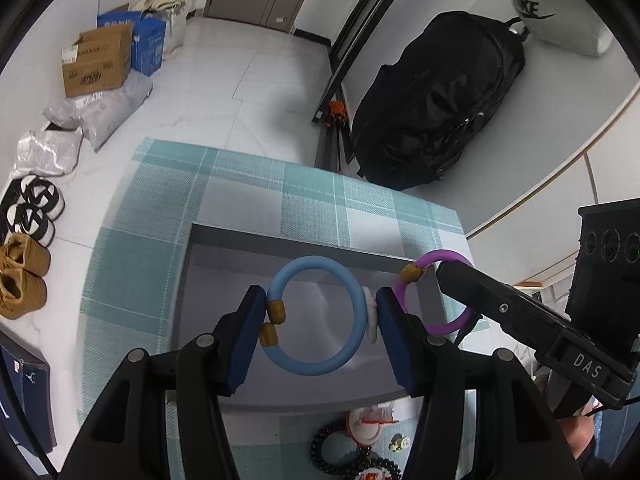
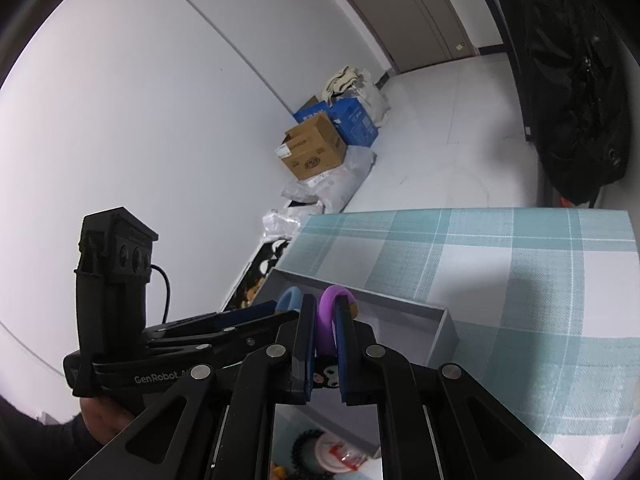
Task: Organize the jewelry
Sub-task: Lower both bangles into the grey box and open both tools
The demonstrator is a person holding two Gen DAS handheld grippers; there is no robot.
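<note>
Nearest in the left wrist view, a black beaded bracelet (image 1: 320, 446) and small trinkets are lying on the checked tabletop (image 1: 248, 184). Just above them the left gripper (image 1: 317, 322) is holding a blue bangle (image 1: 316, 316) flat across its width, the fingers (image 1: 246, 340) pressing on opposite sides of the ring, over the grey box (image 1: 288, 240). To its right the right gripper (image 2: 323, 344) is pinching a purple bangle (image 1: 434, 292), its fingers nearly together on the band, at the box's right wall. In the right wrist view the purple ring is standing edge-on between the pads, possibly just above the box floor; the angle is making that hard to judge. Beyond the tabletop, cardboard boxes (image 1: 98, 62), shoes (image 1: 24, 276) and a black backpack (image 1: 440, 96) are sitting on the floor.
</note>
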